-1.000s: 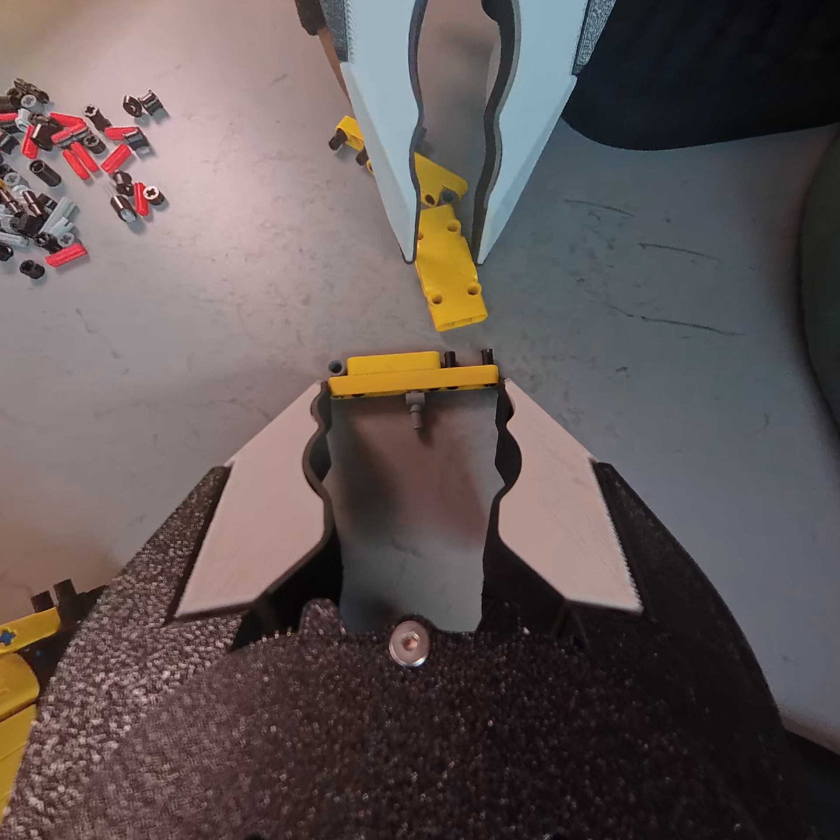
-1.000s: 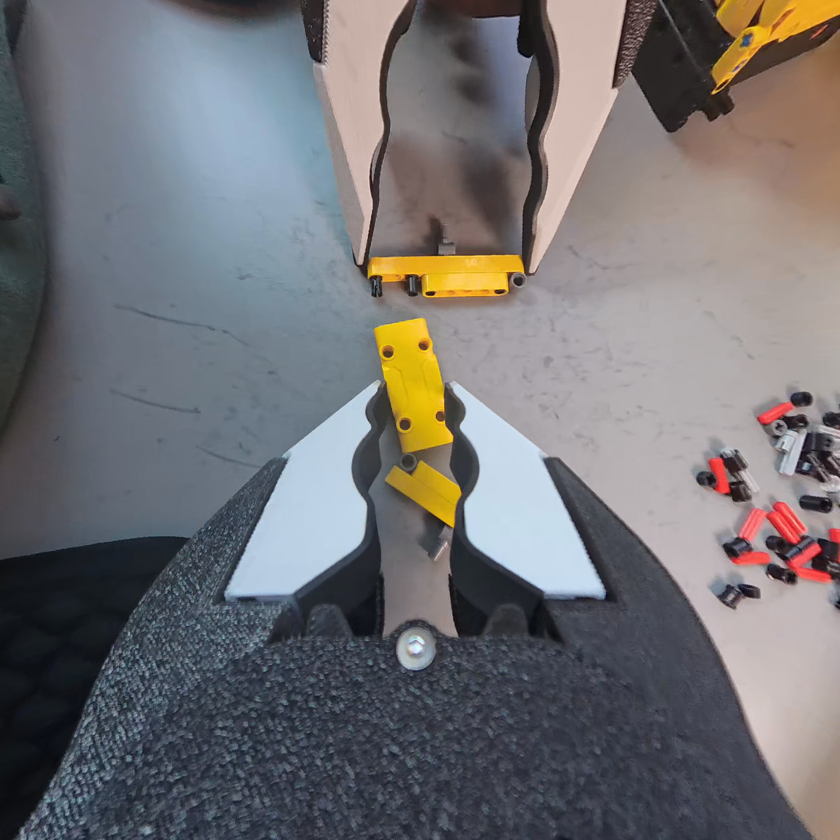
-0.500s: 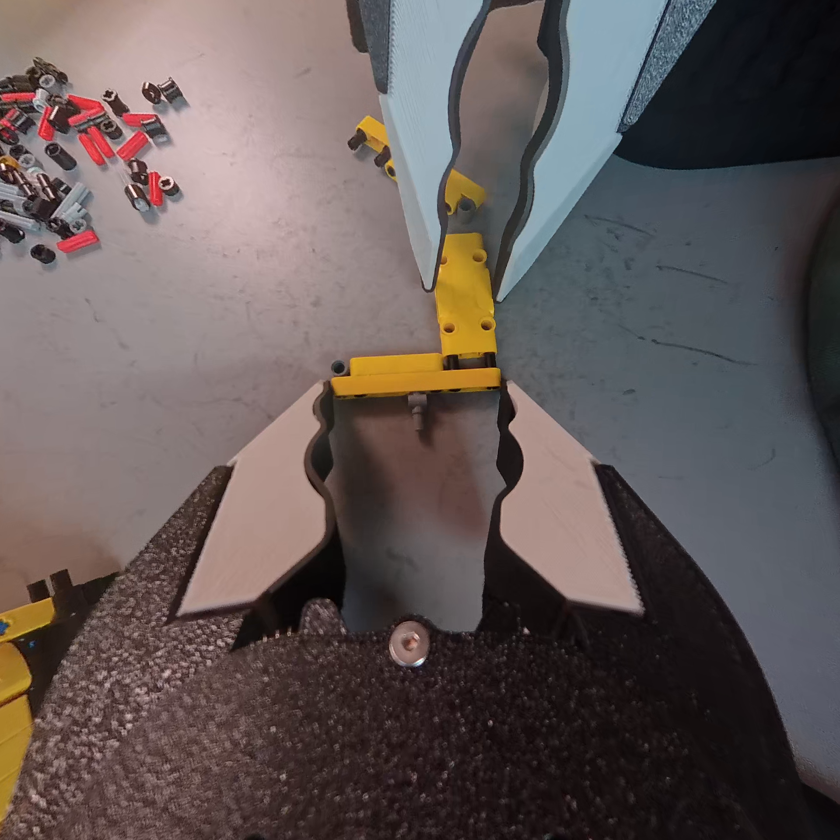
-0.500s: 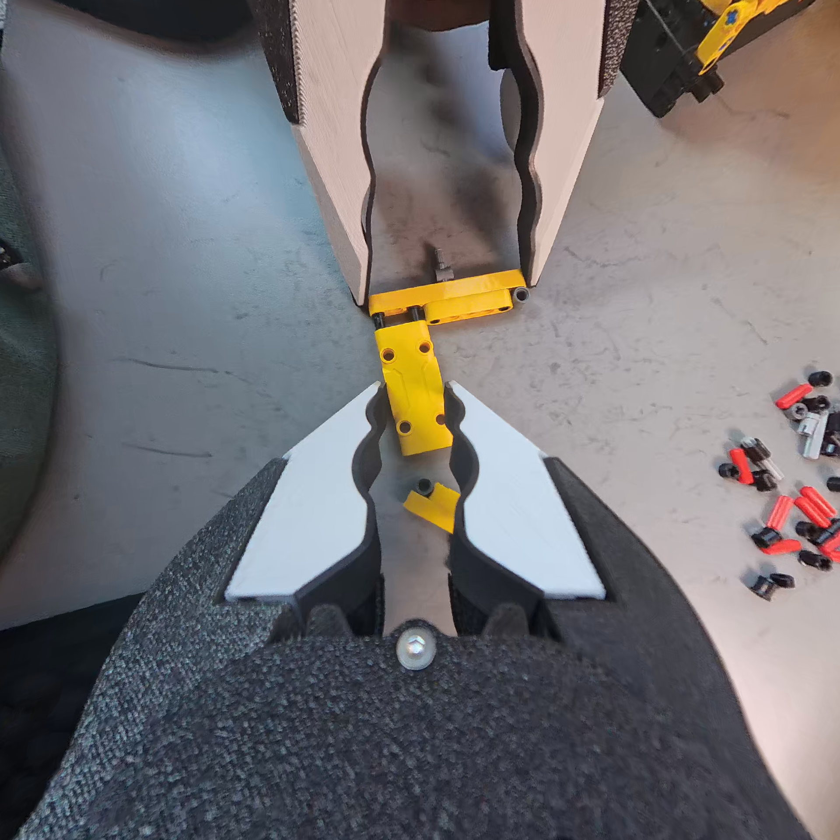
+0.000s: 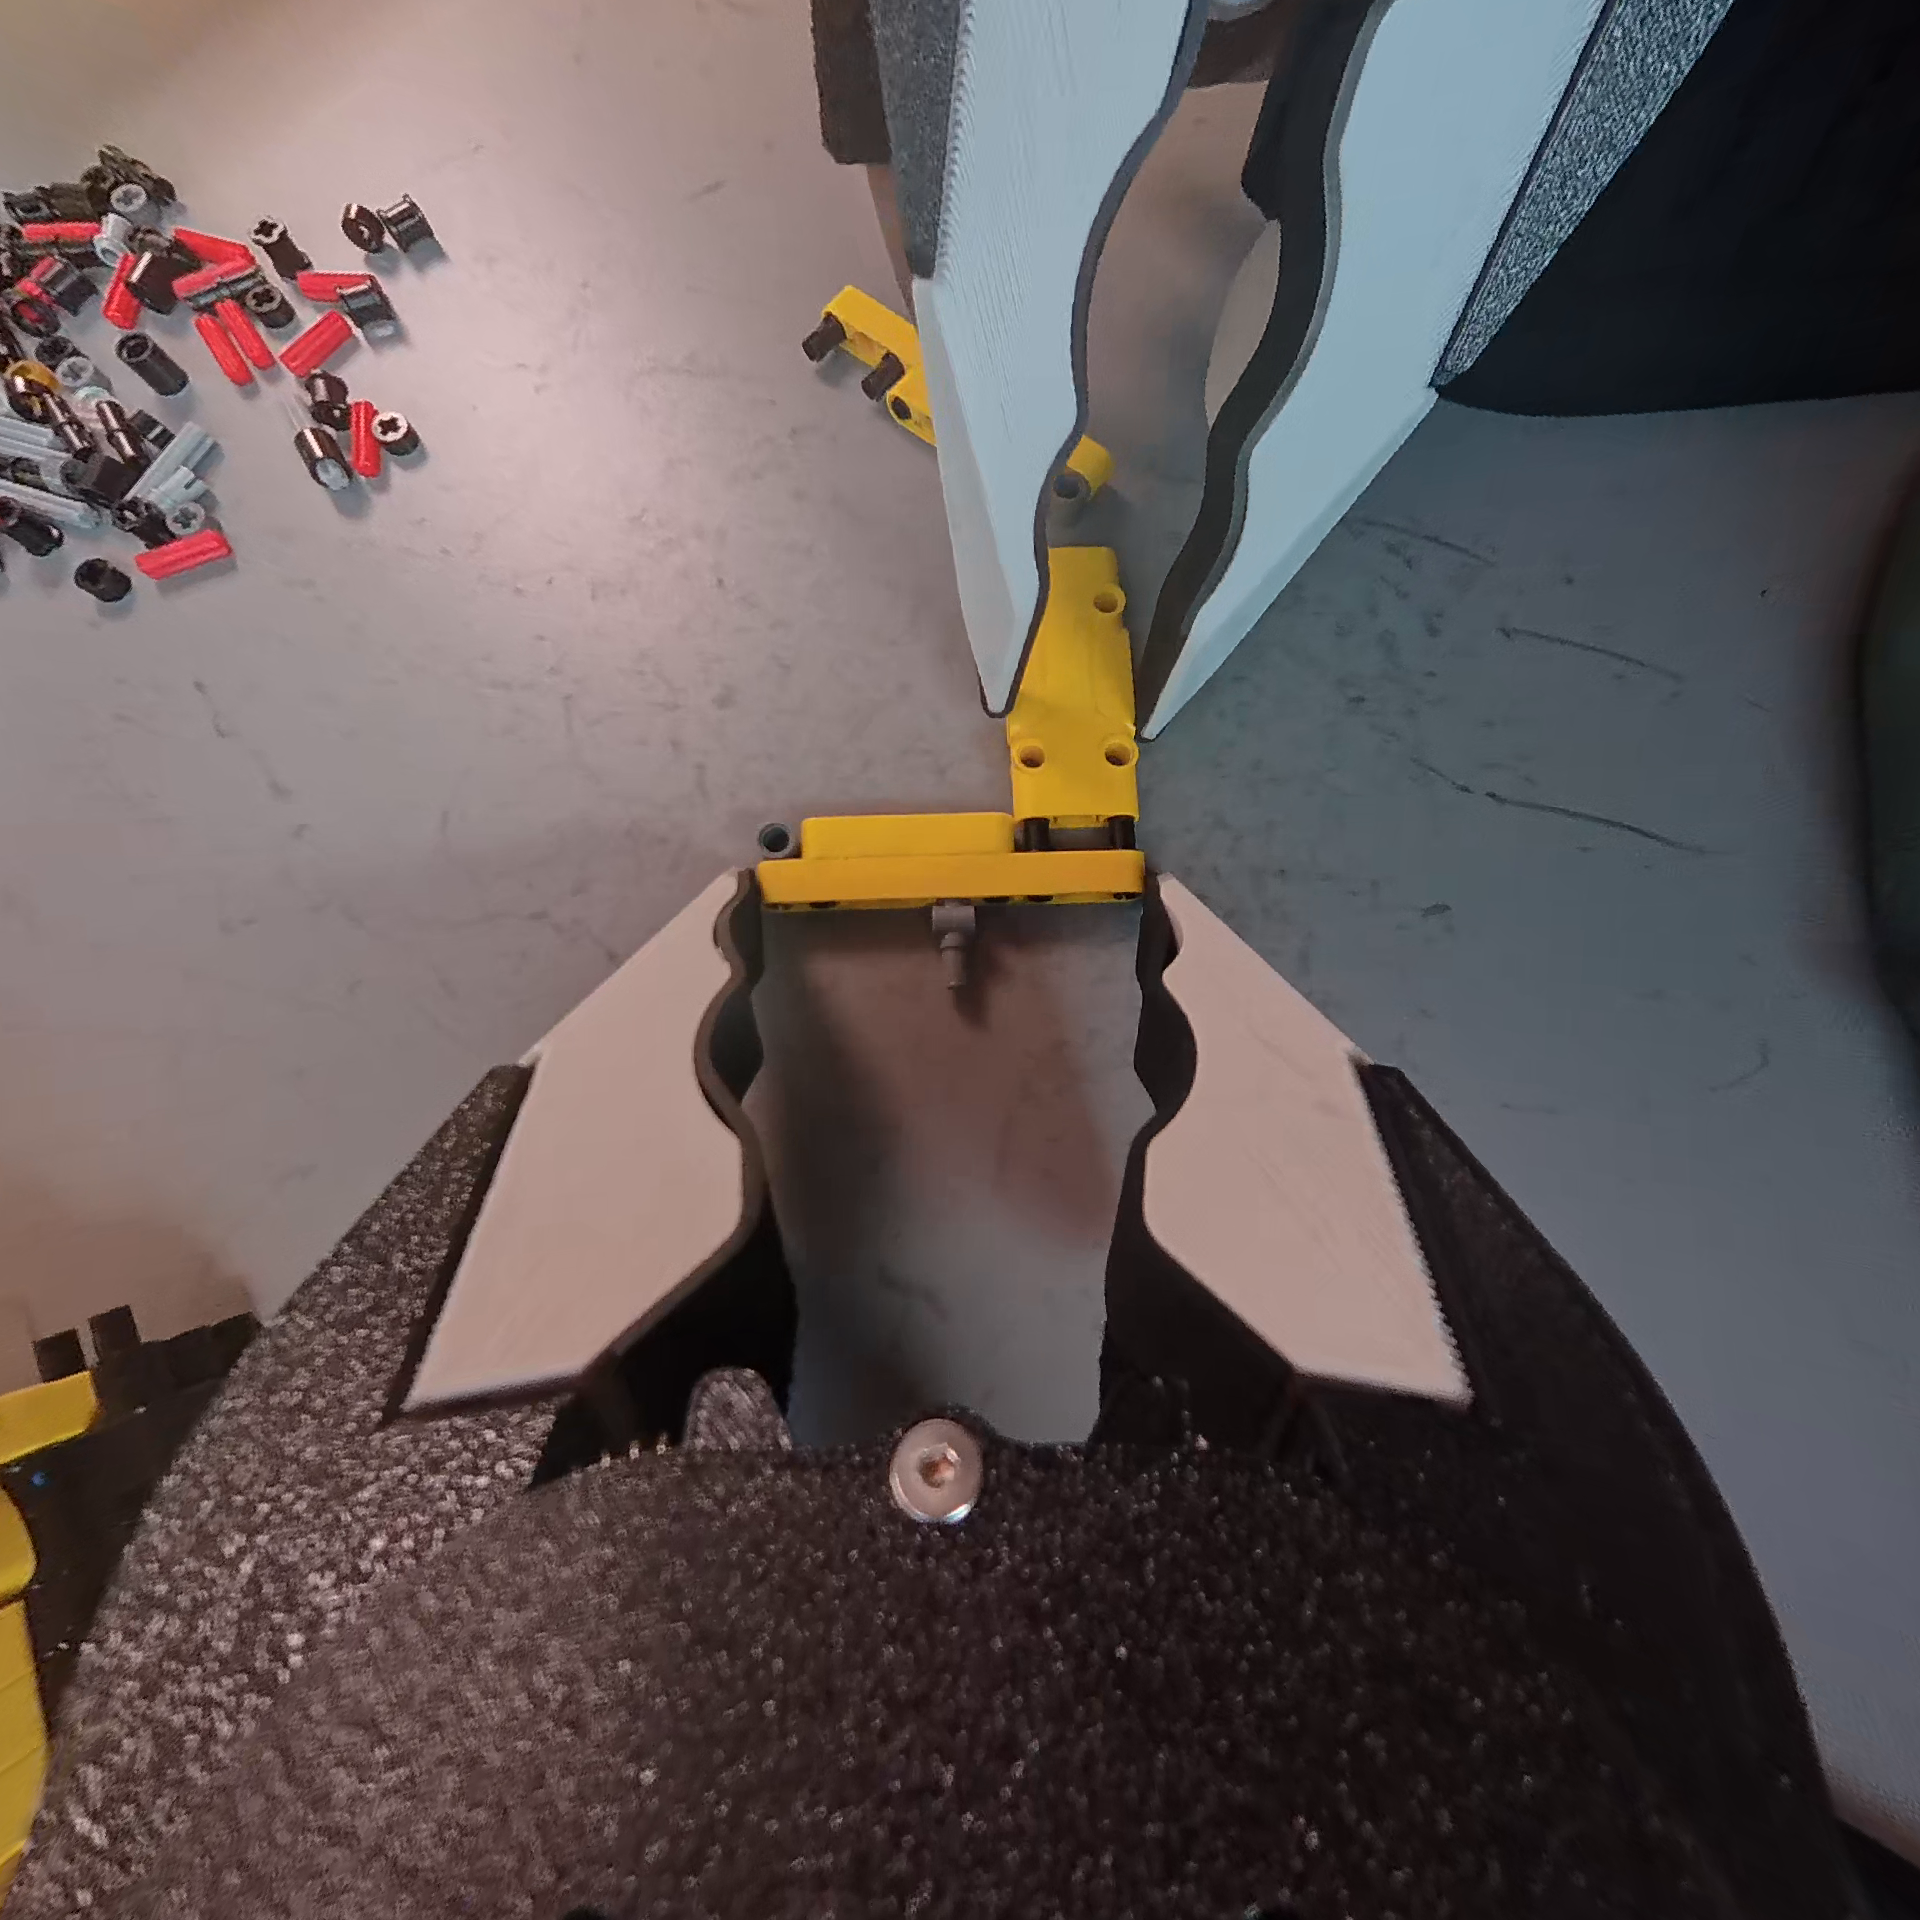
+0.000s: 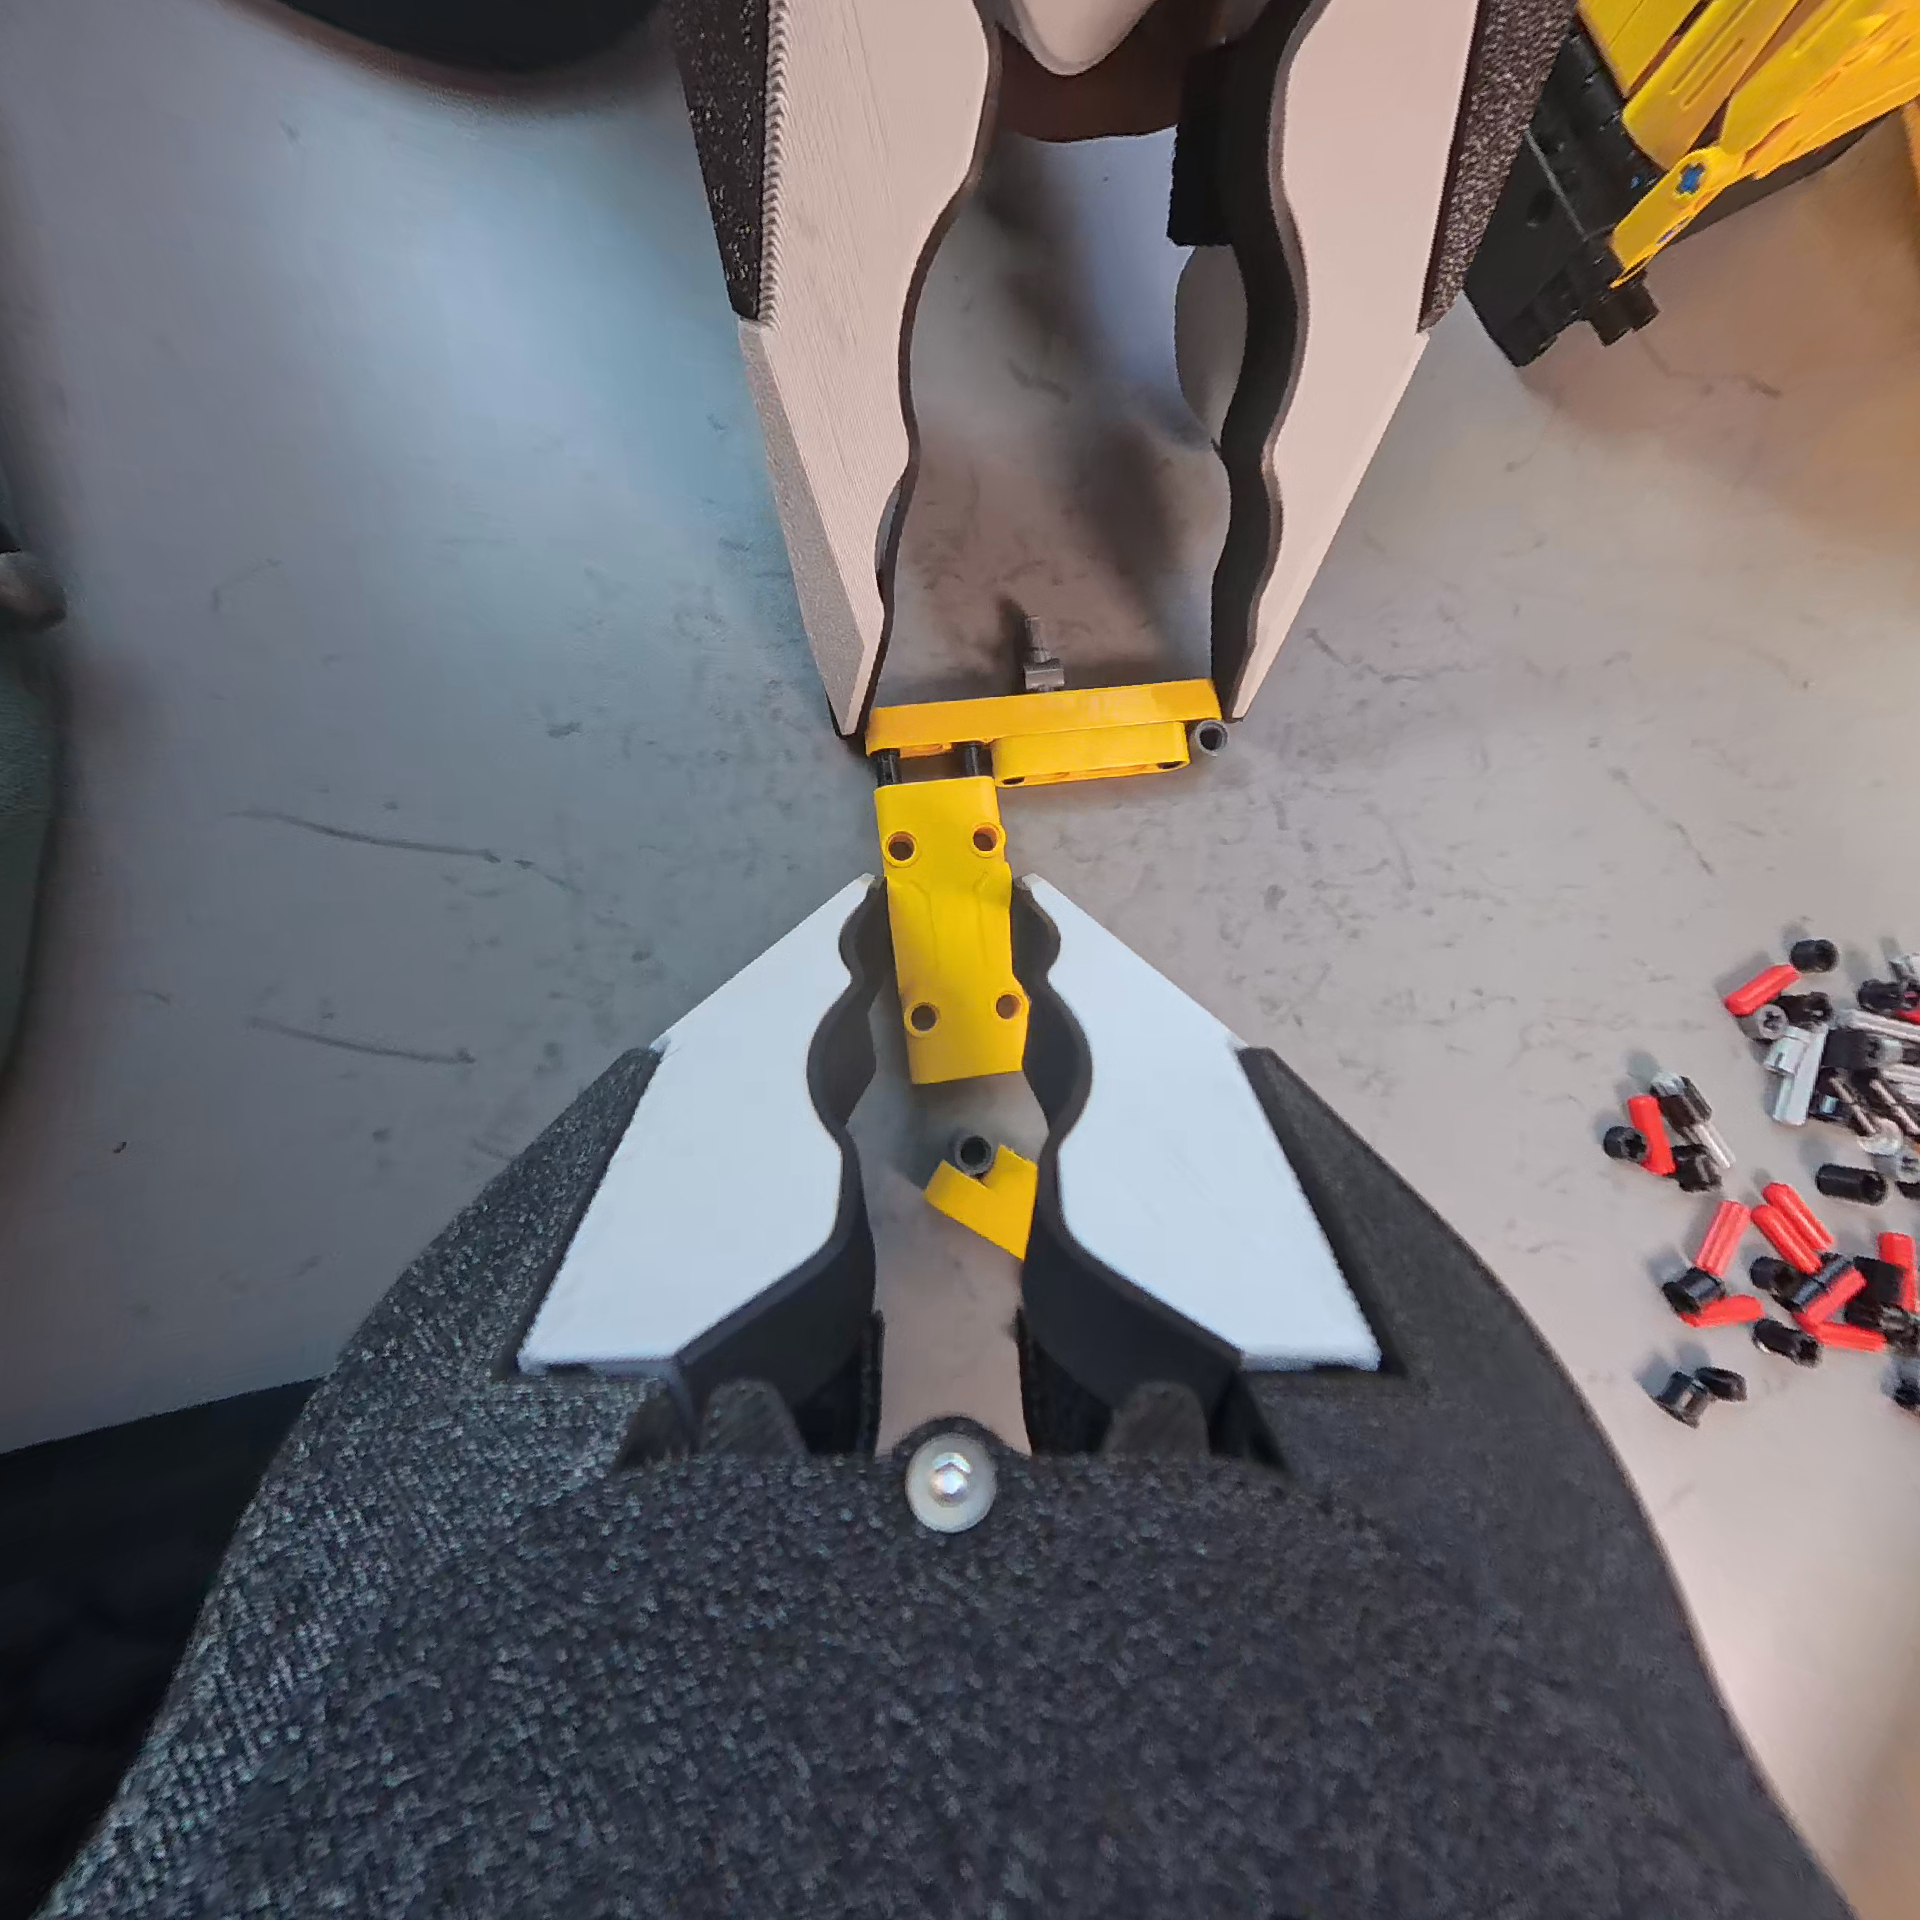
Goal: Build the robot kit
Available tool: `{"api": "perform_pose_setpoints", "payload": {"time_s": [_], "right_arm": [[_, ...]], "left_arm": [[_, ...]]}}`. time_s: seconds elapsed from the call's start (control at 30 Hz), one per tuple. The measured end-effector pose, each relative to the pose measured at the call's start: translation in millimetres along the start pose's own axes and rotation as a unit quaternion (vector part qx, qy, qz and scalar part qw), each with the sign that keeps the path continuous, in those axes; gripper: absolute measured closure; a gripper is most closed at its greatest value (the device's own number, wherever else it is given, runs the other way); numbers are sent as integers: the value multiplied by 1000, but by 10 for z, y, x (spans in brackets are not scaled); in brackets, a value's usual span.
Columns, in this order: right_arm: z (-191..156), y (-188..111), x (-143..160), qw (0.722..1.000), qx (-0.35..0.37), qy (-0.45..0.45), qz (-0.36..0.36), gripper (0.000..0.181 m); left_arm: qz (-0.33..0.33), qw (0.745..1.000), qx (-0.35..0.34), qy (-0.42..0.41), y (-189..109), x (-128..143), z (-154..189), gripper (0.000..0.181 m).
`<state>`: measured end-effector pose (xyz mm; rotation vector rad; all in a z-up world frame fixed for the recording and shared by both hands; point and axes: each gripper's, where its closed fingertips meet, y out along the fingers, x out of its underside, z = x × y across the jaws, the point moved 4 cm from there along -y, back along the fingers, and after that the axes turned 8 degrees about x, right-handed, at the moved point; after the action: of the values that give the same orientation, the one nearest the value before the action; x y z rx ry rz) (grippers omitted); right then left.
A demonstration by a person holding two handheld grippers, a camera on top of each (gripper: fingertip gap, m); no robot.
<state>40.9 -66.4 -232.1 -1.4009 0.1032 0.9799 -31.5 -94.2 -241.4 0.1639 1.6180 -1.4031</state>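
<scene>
While grippers (image 5: pixel 951 883) meet, beam (image 5: pixel 951 862) abuts panel (image 6: pixel 951 935)

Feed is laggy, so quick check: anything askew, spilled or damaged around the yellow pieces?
Nothing looks broken. The yellow panel meets the yellow beam at its two black pins. A loose yellow piece lies beneath the right gripper; small red and black pins lie scattered aside.

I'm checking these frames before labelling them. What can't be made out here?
- Yellow panel: whether the black pins are fully seated, too small in both views.
- Yellow-black model: cut off by the right wrist view's edge.
- Loose yellow beam: partly behind the right tool.
</scene>
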Motion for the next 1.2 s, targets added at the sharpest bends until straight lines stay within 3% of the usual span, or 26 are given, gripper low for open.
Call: {"api": "perform_pose_setpoints", "payload": {"time_s": [0.83,0.9,1.2], "right_arm": [[9,-62,-77,999,-7,-23,33,160],[-29,-76,-122,999,-18,-31,35,181],[-48,-102,-140,998,-41,-33,29,176]], "left_arm": [[-4,1000,-3,-10,9,-9,9,109],[0,1000,-7,-14,4,-4,-9,109],[7,1000,-11,-10,13,-5,-2,109]]}}
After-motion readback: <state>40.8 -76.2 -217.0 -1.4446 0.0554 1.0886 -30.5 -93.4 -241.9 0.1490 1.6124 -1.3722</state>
